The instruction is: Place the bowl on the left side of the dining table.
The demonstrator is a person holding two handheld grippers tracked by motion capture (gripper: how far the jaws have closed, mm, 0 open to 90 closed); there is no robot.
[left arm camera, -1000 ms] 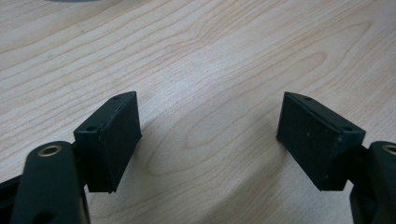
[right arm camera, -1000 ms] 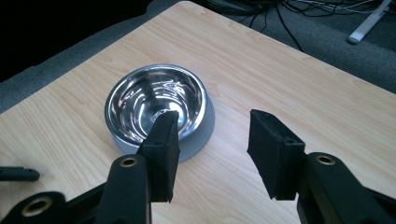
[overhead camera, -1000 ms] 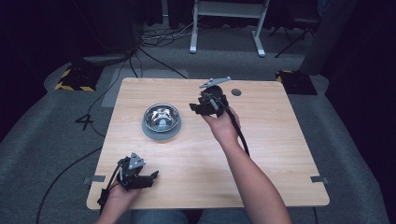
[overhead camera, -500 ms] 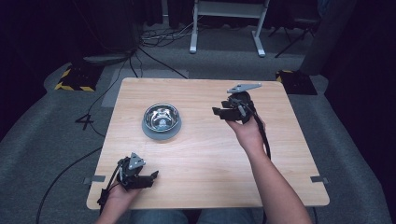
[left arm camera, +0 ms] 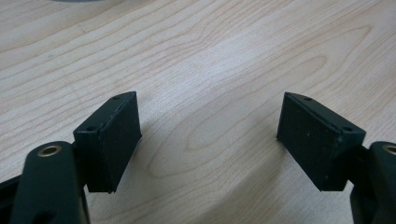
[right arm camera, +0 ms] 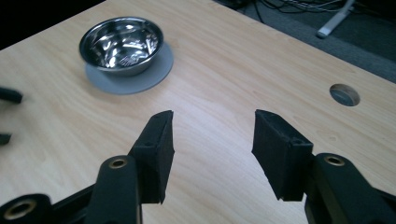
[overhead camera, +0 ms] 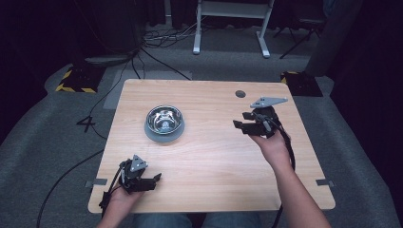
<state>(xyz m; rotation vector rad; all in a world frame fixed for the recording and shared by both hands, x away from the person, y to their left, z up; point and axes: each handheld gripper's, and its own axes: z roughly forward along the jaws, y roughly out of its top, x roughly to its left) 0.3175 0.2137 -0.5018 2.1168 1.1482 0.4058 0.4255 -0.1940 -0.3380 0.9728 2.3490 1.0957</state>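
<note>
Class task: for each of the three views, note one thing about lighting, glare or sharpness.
High view: the table is lit while the floor around it falls into darkness. Right gripper view: the steel bowl carries bright reflections and the near fingers look slightly soft. Left gripper view: even light, soft shadows under the fingers.

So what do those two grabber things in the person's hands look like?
Each gripper is black, with two flat, blocky jaws on arms pinned by round metal rivets. The left gripper and the right gripper each carry a grey three-cornered plate on top and trail a black cable. No sleeves show on the forearms.
</note>
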